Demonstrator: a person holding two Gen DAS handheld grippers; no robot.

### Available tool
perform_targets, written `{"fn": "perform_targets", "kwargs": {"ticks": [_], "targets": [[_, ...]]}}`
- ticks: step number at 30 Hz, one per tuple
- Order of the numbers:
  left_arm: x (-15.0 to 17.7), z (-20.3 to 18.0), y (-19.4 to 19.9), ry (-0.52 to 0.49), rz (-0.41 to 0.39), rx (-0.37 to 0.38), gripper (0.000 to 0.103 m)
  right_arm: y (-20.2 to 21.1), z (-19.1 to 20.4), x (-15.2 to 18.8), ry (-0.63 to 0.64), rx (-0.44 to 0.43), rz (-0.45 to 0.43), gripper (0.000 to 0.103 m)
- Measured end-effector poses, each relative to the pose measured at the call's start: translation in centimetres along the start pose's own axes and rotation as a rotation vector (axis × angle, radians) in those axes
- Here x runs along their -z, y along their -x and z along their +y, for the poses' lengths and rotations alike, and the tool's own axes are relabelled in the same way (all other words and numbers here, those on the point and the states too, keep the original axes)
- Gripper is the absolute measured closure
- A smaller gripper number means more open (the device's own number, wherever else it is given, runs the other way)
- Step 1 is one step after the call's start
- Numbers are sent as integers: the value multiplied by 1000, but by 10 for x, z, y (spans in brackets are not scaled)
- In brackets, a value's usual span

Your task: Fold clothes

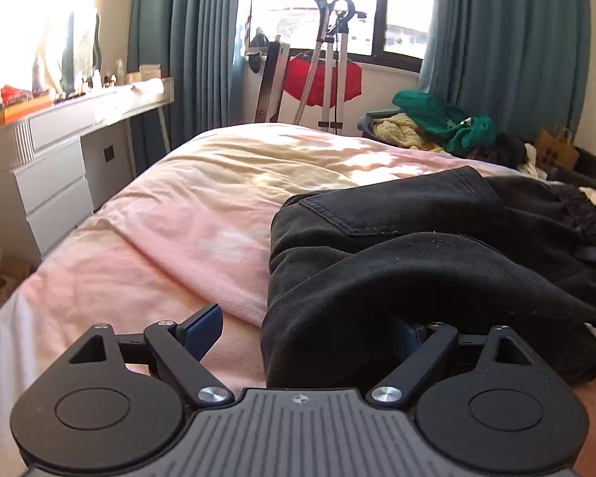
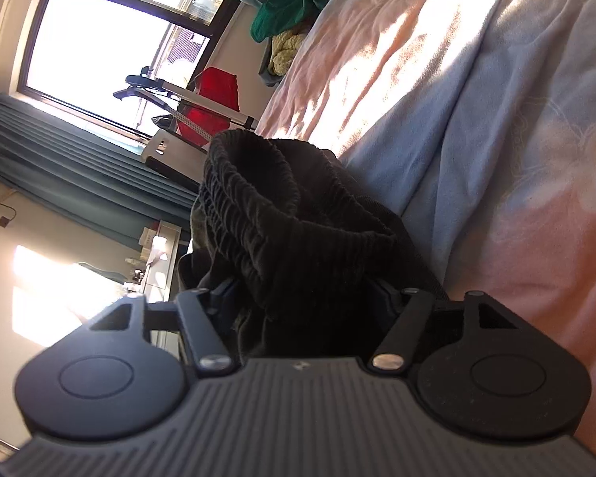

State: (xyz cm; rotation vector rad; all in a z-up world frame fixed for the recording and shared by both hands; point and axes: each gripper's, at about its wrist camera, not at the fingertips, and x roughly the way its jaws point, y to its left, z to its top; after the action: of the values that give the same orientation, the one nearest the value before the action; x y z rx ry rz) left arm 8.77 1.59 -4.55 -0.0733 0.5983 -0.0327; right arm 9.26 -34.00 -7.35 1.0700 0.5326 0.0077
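Note:
A pair of black trousers [image 1: 417, 246] lies bunched and partly folded on the pink bed cover [image 1: 171, 238], right of centre in the left wrist view. My left gripper [image 1: 306, 332] stands open at the near edge of the trousers. Its left blue pad [image 1: 202, 332] is bare over the cover, and the black cloth drapes over and hides its right finger. In the right wrist view, which is rolled on its side, the trousers' gathered elastic waistband [image 2: 282, 214] fills the gap of my right gripper [image 2: 306, 298]. Both of its fingers are pressed into the cloth and mostly hidden by it.
White drawers and a cluttered desk [image 1: 55, 167] run along the bed's left side. Past the bed's far end stand a metal stand [image 1: 331, 71] and a red object [image 1: 349, 79] under the window. A heap of green and yellow clothes [image 1: 437, 119] and a paper bag [image 1: 556, 147] sit at far right.

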Motion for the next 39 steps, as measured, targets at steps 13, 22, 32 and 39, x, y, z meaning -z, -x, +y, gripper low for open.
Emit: {"fn": "perform_targets", "kwargs": {"ticks": [13,22,32,39], "targets": [[41,-25,36,15,14,6,17,33,-1,18,127,80,-63,71],[41,-20,35,57,47,5,17,36,1,25,130,86,-43,60],[43,-18,44,75,46,0,17,27,4,27,211,175,-37,21],[42,-13,41,132,79,25,17,5,-14,23,109,120,6,14]]}}
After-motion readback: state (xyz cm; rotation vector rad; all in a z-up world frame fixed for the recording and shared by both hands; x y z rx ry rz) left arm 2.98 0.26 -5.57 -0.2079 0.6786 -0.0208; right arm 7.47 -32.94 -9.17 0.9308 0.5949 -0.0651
